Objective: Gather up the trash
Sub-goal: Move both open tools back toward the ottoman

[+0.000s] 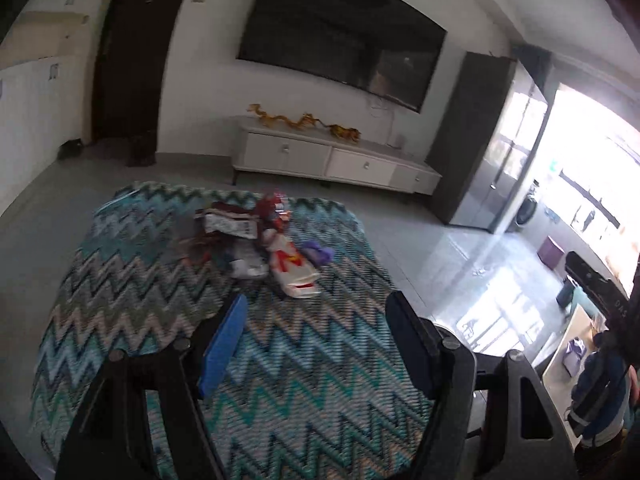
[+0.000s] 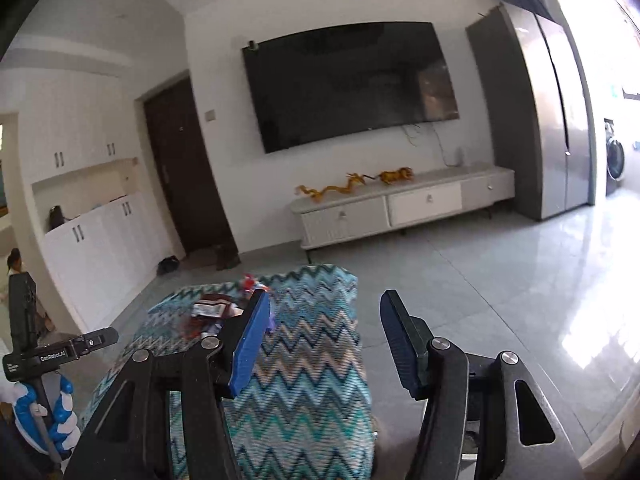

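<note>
A pile of trash (image 1: 256, 240) lies on a table covered with a blue zigzag cloth (image 1: 280, 360): crumpled wrappers, a white and red paper bag (image 1: 294, 270), a purple scrap (image 1: 320, 254) and red packets (image 1: 274, 208). My left gripper (image 1: 316, 312) is open and empty, held above the cloth short of the pile. My right gripper (image 2: 324, 312) is open and empty, farther back over the near end of the table (image 2: 304, 400). Part of the pile (image 2: 218, 310) shows past its blue left finger (image 2: 250, 344). The left gripper's body (image 2: 52, 352) shows at the left of the right wrist view, held in a blue-gloved hand.
A white TV cabinet (image 2: 404, 204) with gold dragon ornaments stands against the far wall under a large TV (image 2: 348, 84). A grey fridge (image 2: 548, 120) stands at the right. A dark door (image 2: 184, 168) and white cupboards (image 2: 96, 248) are at the left. Glossy tiled floor (image 2: 500, 280) surrounds the table.
</note>
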The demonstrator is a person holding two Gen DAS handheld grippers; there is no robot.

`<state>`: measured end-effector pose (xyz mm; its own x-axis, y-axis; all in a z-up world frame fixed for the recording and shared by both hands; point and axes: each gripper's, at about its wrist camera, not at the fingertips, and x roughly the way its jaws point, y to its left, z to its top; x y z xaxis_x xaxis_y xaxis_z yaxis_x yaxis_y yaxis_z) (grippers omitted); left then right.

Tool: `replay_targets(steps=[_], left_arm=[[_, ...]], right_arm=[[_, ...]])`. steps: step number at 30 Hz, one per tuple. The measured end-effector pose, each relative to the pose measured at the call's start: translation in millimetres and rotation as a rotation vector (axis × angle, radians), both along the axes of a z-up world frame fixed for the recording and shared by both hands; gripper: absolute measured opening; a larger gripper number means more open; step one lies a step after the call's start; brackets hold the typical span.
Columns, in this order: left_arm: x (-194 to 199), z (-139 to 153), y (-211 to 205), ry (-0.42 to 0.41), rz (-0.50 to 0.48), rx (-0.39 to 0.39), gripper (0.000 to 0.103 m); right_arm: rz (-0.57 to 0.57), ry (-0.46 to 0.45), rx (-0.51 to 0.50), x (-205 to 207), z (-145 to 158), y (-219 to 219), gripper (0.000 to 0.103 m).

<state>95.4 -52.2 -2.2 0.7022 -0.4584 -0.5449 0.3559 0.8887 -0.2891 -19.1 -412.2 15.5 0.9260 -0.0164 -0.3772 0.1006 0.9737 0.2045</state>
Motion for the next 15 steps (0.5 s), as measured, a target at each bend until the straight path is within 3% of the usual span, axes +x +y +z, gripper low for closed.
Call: replay_targets(steps=[7, 15], left_arm=[[-1, -19, 50, 0.041, 0.078, -0.015, 0.070], [29, -55, 51, 0.133, 0.095, 0.015, 0.070]], right_arm=[[0.080, 0.002, -0.020, 7, 5, 31, 0.059], [0.128, 0.097, 0.017, 47, -33, 38, 0.059]])
